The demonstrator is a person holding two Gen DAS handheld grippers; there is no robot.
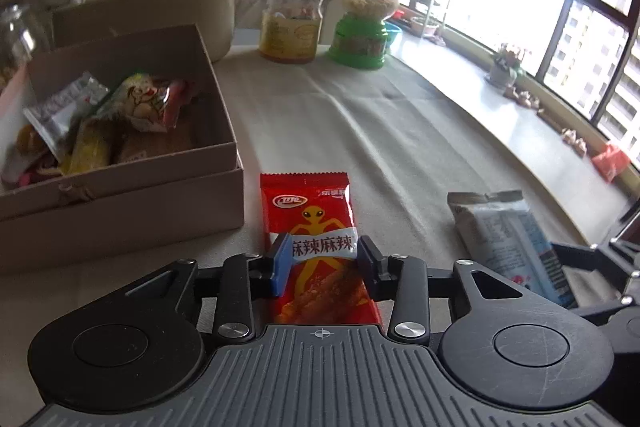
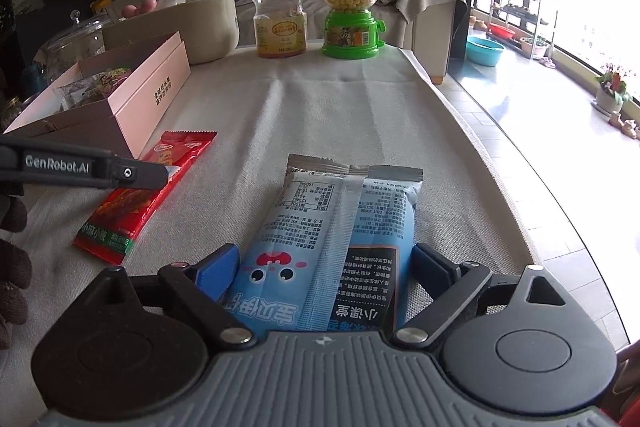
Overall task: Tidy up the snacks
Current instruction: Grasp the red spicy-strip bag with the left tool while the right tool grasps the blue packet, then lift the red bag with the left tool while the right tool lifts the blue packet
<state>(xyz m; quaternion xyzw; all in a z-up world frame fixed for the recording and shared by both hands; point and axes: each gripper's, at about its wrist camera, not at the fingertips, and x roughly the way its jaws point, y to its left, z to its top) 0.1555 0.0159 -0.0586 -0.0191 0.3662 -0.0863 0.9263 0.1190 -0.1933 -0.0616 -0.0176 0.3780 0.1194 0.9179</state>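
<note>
A red spicy-snack packet (image 1: 316, 223) lies on the cloth-covered table, just right of the open pink box (image 1: 132, 187) that holds several snack packets. My left gripper (image 1: 323, 255) has its fingers closed against both sides of the red packet. A blue and silver snack packet (image 2: 340, 227) lies flat to the right; it also shows in the left wrist view (image 1: 508, 239). My right gripper (image 2: 326, 267) straddles the blue packet with its fingers at the packet's edges, wide apart. The red packet (image 2: 148, 195) and the left gripper's finger (image 2: 132, 175) show at left.
A red-lidded plastic jar (image 2: 280, 15), a green candy dispenser (image 2: 350, 11) and a beige bowl (image 2: 208, 27) stand at the table's far end. A glass jar (image 2: 76, 39) stands behind the box. The table's right edge (image 2: 500, 163) drops to the floor by the window.
</note>
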